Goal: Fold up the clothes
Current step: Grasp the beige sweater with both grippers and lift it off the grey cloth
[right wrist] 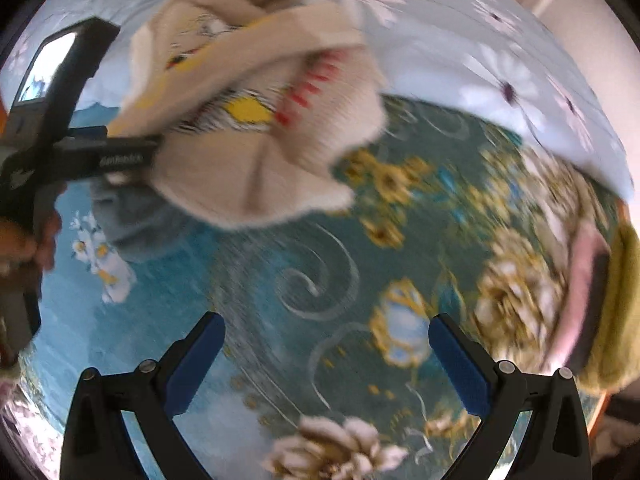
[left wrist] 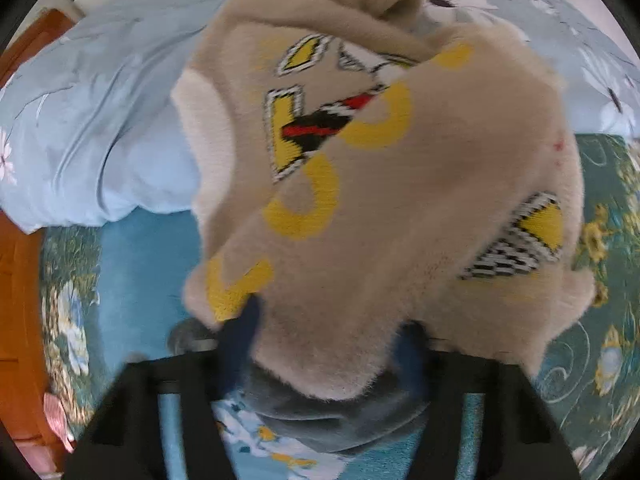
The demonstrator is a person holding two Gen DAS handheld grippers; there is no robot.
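A beige knit sweater with yellow, black and red patterns hangs bunched in front of the left wrist camera, above the bed. My left gripper is shut on the sweater's lower fold; its blue fingers are mostly hidden by the fabric. The right wrist view shows the same sweater held up at the upper left by the left gripper. My right gripper is open and empty, low over the teal floral bedspread, apart from the sweater.
A light blue floral quilt lies bunched along the far side of the bed and also shows in the right wrist view. An orange wooden bed frame is at the left. Yellow and pink cloths lie at the right edge.
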